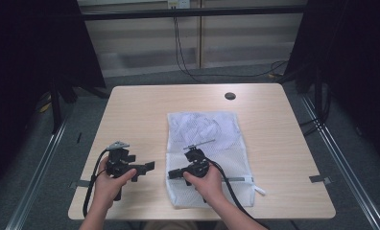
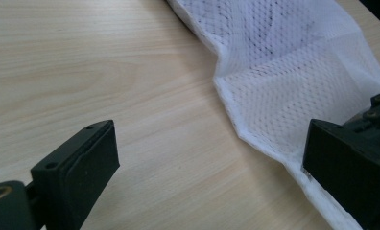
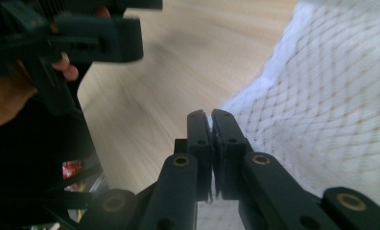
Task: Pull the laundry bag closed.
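Note:
A white mesh bag (image 1: pixel 212 139) lies flat in the middle of the wooden table (image 1: pixel 140 110), with something dotted showing through its far half. My right gripper (image 1: pixel 172 173) points left at the bag's near left edge. In the right gripper view its jaws (image 3: pixel 210 122) stand pressed together with a sliver of the white mesh bag (image 3: pixel 332 96) pinched between them. My left gripper (image 1: pixel 145 170) rests on bare wood just left of the bag, pointing toward it. Its jaws (image 2: pixel 212 143) are wide apart, holding nothing, with the mesh bag's (image 2: pixel 293 72) edge beyond them.
A round black grommet (image 1: pixel 230 96) sits near the table's far edge. A small white tab (image 1: pixel 259 190) sticks out at the bag's near right corner. The left gripper (image 3: pixel 97 33) and its hand appear close by in the right gripper view. Dark curtains flank the table.

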A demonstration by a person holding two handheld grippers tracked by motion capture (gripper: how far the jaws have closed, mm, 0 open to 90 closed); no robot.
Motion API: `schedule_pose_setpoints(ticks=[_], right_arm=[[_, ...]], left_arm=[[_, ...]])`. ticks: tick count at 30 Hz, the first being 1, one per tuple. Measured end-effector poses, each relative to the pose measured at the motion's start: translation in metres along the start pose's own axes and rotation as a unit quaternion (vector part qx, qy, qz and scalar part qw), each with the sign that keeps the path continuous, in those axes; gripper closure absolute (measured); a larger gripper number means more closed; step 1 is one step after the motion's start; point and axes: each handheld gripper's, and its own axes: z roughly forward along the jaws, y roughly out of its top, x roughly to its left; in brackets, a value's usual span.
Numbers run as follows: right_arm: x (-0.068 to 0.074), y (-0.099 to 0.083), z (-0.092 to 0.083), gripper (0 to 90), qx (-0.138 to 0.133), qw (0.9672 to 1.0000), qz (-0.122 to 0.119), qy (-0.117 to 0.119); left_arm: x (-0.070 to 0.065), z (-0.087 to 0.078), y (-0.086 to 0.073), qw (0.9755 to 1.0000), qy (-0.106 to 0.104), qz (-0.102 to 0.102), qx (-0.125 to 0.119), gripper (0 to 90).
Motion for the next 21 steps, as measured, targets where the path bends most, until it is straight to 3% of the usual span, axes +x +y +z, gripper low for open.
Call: schedule_pose_setpoints(ticks=[13,21], right_arm=[[-0.004,0.006,-0.021,87.1,-0.032,0.9992,0.022,0.014],[-0.005,0.008,-0.026,87.1,-0.041,0.9989,0.019,0.011]], left_arm=[[-0.010,0.005,-0.002,0.9989,-0.046,-0.006,0.006,3.9],[-0.018,0.011,-0.004,0.9973,-0.072,-0.005,0.012,3.0]])
